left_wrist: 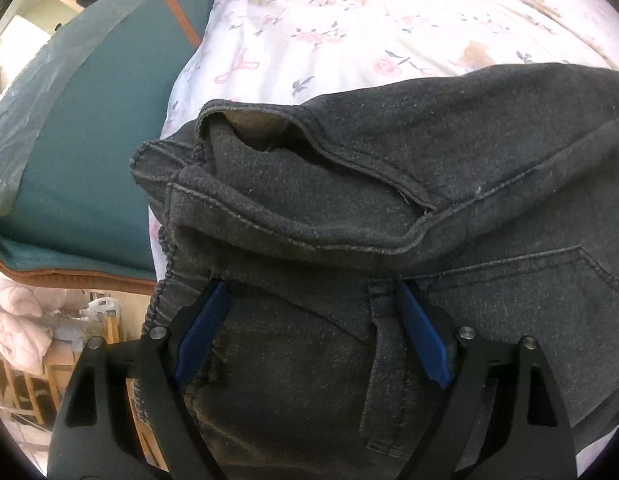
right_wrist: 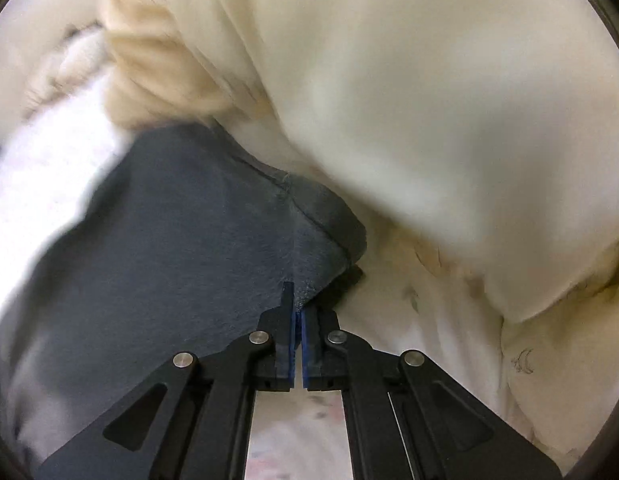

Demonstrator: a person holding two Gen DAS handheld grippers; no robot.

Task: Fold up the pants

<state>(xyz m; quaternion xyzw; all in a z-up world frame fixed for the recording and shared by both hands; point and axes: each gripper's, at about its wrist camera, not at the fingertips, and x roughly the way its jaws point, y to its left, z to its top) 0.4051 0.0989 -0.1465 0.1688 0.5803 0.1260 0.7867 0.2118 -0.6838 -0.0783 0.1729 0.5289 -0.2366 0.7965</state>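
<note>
— Two grippers, both on the pants?

— Nearest in the left wrist view, the left gripper [left_wrist: 311,300] has its blue pads [left_wrist: 201,336] spread wide, one at 7 o'clock and one at 5 o'clock, with the dark grey pants [left_wrist: 389,220] lying between them at the waistband. Whether the pads touch the cloth, I cannot tell.

— And the right?

— The right gripper [right_wrist: 295,308] is pressed together, pinching a fold of the pants [right_wrist: 181,240] at 6 o'clock.

— Beyond that?

— Past the left gripper, the folded leg hems [left_wrist: 293,152] pile up at centre on a floral bedsheet [left_wrist: 349,28], a teal cushion [left_wrist: 101,128] at 9 o'clock. Past the right, a blurred cream blanket [right_wrist: 409,100] fills 12 to 3 o'clock.
</note>
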